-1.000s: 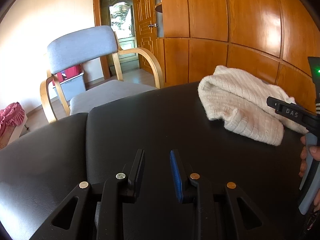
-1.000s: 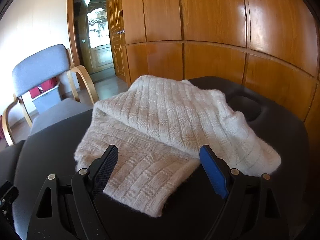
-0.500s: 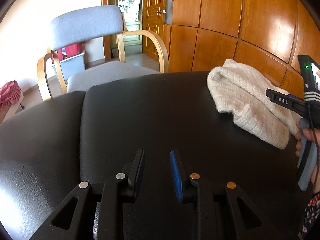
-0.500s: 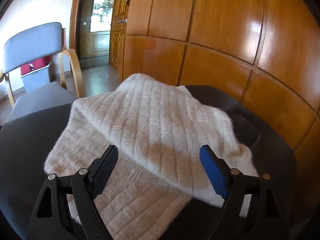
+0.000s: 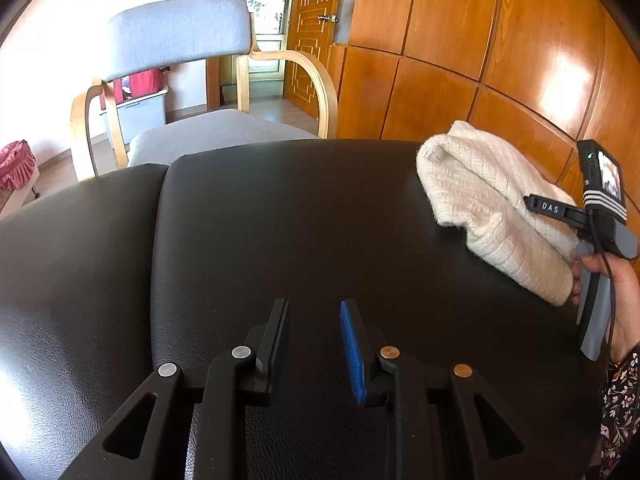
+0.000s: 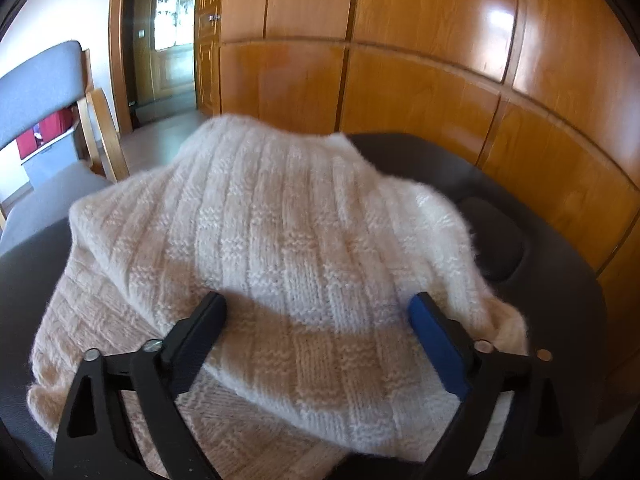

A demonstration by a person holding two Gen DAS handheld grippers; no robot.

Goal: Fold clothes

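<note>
A cream knitted sweater (image 6: pixel 300 220) lies crumpled in a heap on the black padded table (image 6: pixel 560 280). My right gripper (image 6: pixel 317 300) hovers close over its near side; the jaws are opening wide, with the knit beneath them and neither pad pressing on it. In the left wrist view the sweater (image 5: pixel 488 208) sits at the table's far right, with a hand (image 5: pixel 624 292) holding the right gripper's handle beside it. My left gripper (image 5: pixel 315 308) is well to the left of the sweater, over bare black padding (image 5: pixel 280 220), its jaws a little apart with nothing between them.
A grey armchair with wooden arms (image 5: pixel 180 40) stands past the table's far edge. Wood-panelled wardrobe doors (image 5: pixel 500 40) run close behind the table on the right. An oval recess (image 6: pixel 496 240) dents the table beyond the sweater. Pink cloth (image 5: pixel 14 160) lies at far left.
My right gripper has moved in and down toward the sweater, which now fills its view, and its jaws have spread wider. The left gripper has shifted slightly and rolled; its jaws are unchanged.
</note>
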